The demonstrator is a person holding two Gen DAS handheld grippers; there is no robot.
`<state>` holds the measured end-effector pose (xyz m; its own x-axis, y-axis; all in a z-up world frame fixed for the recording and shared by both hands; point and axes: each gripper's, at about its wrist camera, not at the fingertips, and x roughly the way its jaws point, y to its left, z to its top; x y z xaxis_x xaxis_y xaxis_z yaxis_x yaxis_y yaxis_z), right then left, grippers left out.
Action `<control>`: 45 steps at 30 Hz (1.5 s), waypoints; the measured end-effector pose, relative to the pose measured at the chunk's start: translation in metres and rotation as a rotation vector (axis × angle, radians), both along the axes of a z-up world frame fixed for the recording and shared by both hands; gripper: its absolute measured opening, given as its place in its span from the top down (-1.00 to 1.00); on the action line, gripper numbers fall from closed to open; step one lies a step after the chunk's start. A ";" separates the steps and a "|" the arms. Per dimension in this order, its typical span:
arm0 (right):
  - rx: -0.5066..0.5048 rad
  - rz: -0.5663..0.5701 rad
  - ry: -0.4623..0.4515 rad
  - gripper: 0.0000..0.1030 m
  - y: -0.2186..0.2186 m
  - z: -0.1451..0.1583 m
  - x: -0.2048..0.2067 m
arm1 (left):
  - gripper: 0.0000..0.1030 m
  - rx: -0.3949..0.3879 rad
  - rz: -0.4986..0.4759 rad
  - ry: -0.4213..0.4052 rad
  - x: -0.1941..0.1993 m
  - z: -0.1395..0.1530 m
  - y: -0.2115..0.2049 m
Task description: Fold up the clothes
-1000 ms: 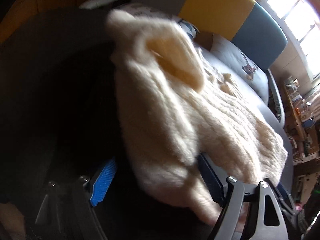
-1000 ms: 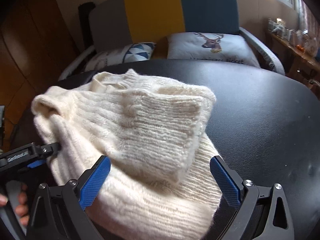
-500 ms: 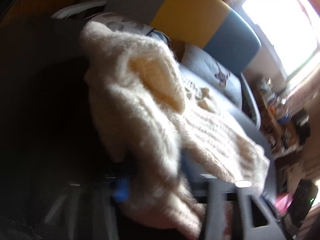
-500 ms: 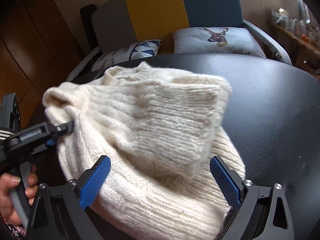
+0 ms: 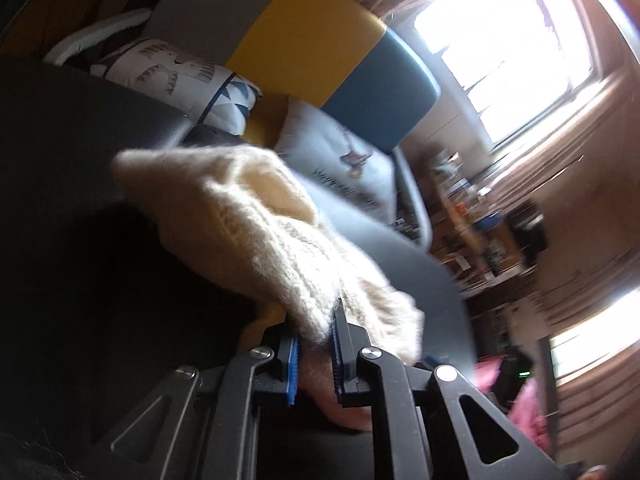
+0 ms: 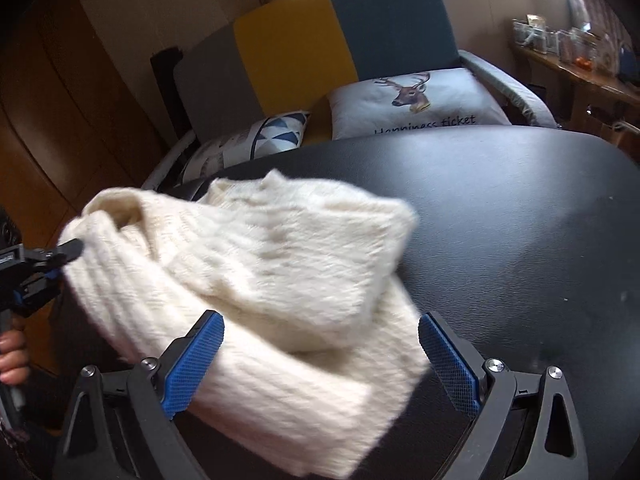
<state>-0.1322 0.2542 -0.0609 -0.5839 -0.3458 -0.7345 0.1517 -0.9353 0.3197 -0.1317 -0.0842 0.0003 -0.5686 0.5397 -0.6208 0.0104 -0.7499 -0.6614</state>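
Closest in: right gripper with blue-padded fingers spread wide, straddling the near edge of the chunky cream knit sweater but not pinching anything. Sweater bunched in a loose half-folded heap on the left part of the black leather-look counter, one thick flap doubled over the top.

Off to the left: left gripper clamped tight on a sweater corner, knit squeezed between the blue fingers, that edge looking raised off the counter. Same gripper visible from the right wrist view at the far left, with a hand wrapped round its handle.

Further back: grey, yellow and teal armchair with a deer-print cushion and a triangle-pattern cushion.

Stuff that could go sideways, imo: only one corner held, so pulling hard probably drags the whole heap and undoes the flap on top. Fuzzy knit maybe slipping out of the pinch. Heap also sitting near the counter's left edge, so could slide off.
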 end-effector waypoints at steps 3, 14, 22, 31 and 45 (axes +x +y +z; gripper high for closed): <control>-0.003 -0.014 -0.016 -0.93 0.006 -0.001 0.003 | 0.77 0.014 -0.011 -0.005 0.006 -0.003 -0.014; 0.035 0.051 -0.231 -0.42 -0.019 -0.056 -0.018 | 0.73 0.028 0.035 -0.177 0.058 -0.083 -0.082; 0.320 0.246 -0.167 0.78 -0.069 -0.053 -0.020 | 0.73 -0.037 0.004 -0.174 0.053 -0.078 -0.071; 0.328 0.125 -0.169 0.82 -0.016 -0.032 0.015 | 0.78 -0.215 -0.063 -0.183 0.067 -0.070 -0.080; 0.282 0.115 -0.161 0.82 -0.004 -0.036 0.072 | 0.31 0.045 -0.115 -0.197 0.067 -0.072 -0.014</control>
